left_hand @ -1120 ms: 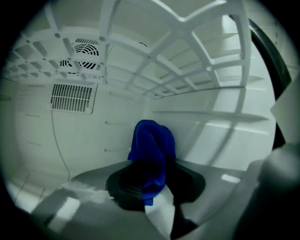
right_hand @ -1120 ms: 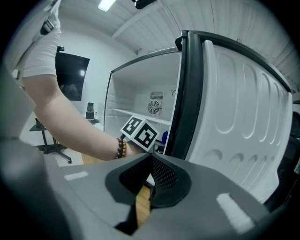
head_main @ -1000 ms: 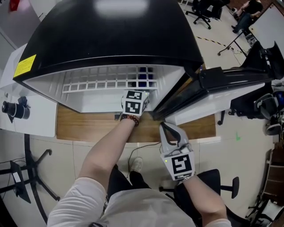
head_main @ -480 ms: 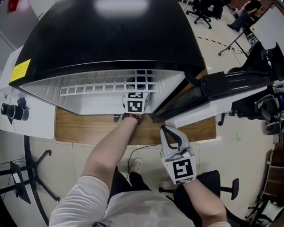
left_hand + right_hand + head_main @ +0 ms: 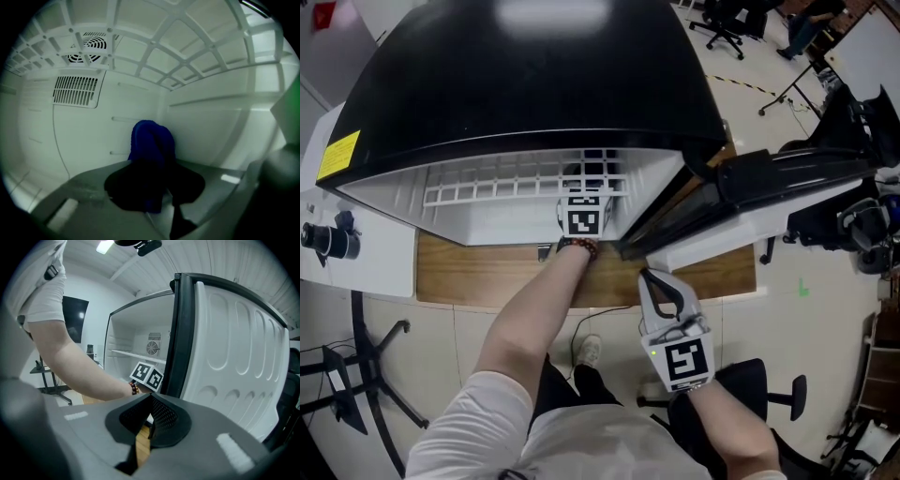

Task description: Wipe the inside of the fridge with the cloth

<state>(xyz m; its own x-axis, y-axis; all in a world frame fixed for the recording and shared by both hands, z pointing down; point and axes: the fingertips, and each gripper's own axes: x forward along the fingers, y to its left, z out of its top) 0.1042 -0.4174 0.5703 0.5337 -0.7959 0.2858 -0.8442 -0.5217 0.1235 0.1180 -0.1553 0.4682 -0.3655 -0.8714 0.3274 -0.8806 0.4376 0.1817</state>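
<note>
No word, brand or number can be read anywhere. A yellow label (image 5: 337, 155) sits on the black top of the fridge (image 5: 534, 84), near its left corner, but its print is too small to make out. The left marker cube (image 5: 585, 216), on the left gripper (image 5: 157, 187), and the right marker cube (image 5: 682, 361), on the right gripper (image 5: 654, 277), carry black-and-white square patterns with no letters or digits. In the right gripper view the left marker cube shows two such patterned faces.
</note>
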